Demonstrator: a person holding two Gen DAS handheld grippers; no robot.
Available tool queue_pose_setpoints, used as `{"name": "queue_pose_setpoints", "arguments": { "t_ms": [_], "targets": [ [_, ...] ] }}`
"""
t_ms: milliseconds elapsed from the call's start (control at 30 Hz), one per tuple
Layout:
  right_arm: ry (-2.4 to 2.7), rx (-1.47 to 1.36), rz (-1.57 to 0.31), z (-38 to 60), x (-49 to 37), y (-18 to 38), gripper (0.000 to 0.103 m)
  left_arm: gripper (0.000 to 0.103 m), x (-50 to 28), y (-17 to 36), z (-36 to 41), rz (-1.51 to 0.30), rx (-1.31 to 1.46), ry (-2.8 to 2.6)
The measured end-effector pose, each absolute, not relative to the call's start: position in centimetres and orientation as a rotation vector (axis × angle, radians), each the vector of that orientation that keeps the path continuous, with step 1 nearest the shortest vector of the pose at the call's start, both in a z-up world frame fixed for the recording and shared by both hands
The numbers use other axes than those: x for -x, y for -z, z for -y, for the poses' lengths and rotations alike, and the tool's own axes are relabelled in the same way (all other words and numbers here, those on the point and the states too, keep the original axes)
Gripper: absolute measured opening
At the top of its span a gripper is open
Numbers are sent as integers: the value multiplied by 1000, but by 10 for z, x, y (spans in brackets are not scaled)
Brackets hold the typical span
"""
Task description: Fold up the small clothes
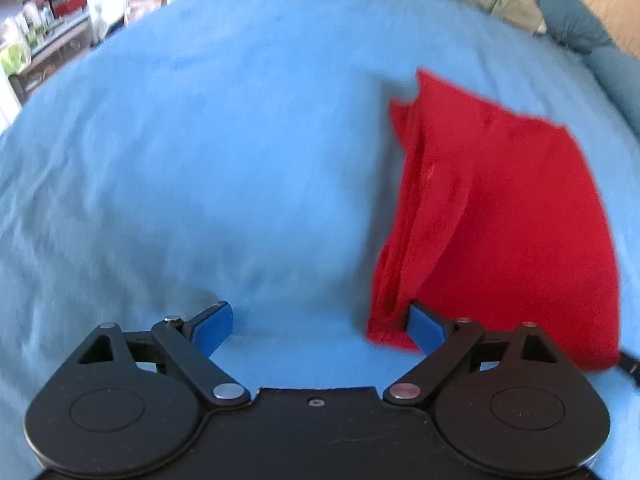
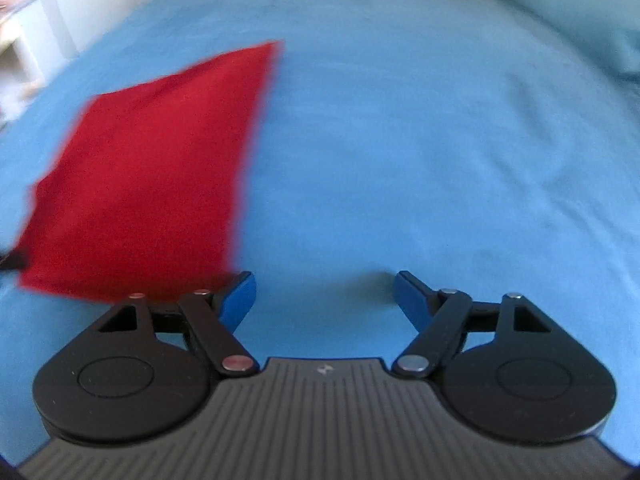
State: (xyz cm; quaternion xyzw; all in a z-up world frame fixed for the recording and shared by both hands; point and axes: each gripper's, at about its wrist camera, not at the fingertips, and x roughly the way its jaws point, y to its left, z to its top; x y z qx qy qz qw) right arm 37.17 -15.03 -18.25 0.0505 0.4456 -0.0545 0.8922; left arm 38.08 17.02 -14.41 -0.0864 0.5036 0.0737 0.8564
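Observation:
A small red garment [image 1: 500,216] lies folded on the blue bedsheet [image 1: 200,160], with layered edges along its left side. My left gripper [image 1: 320,326] hovers open just off the garment's near left corner; its right pad [image 1: 426,326] stands against the cloth's edge and nothing is between the jaws. In the right wrist view the same red garment [image 2: 148,176] lies to the left. My right gripper [image 2: 325,298] is open over bare sheet [image 2: 400,160], its left pad [image 2: 240,300] beside the garment's near right corner.
Pillows and bunched blue-grey bedding [image 1: 572,24] lie at the far right of the bed. A cluttered shelf and white furniture [image 1: 44,28] stand beyond the bed's far left edge. Pale bedding [image 2: 560,12] rises at the far right in the right wrist view.

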Motion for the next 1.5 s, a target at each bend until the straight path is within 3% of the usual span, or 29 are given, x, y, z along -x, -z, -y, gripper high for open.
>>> {"name": "queue_pose_setpoints", "arguments": {
  "t_ms": [300, 433, 467, 667, 833, 1000, 1033, 1067, 1200, 1300, 1333, 1433, 1500],
  "targets": [
    [-86, -202, -888, 170, -376, 141, 92, 94, -386, 114, -151, -1024, 70, -81],
    [-142, -272, -881, 171, -401, 121, 99, 103, -417, 90, -140, -988, 30, -15],
    [-151, -287, -877, 171, -408, 119, 103, 103, -427, 86, -140, -982, 36, 0],
    [-207, -374, -920, 163, -452, 131, 103, 103, -474, 101, -154, -1009, 192, 118],
    [-249, -425, -962, 156, -472, 151, 103, 89, -496, 128, -158, -1065, 258, 182],
    [-271, -434, -960, 146, -478, 172, 101, 88, -497, 139, -157, -1040, 245, 240],
    [-269, -436, -950, 145, -480, 174, 101, 84, -497, 140, -157, -1030, 249, 256],
    [-271, -441, -935, 145, -480, 175, 98, 74, -499, 142, -158, -1025, 259, 273],
    [-309, -471, -921, 138, -484, 180, 76, 59, -503, 145, -156, -1017, 295, 312],
    [-302, -446, -895, 132, -482, 183, 67, 40, -497, 143, -153, -993, 290, 318],
    [-307, -430, -879, 130, -480, 184, 58, 34, -494, 141, -151, -979, 281, 310],
    [-322, -399, -832, 127, -473, 179, 44, 25, -487, 134, -142, -934, 250, 279],
    [-340, -391, -799, 129, -466, 168, 41, 23, -479, 128, -135, -899, 215, 258]
  ]
}}
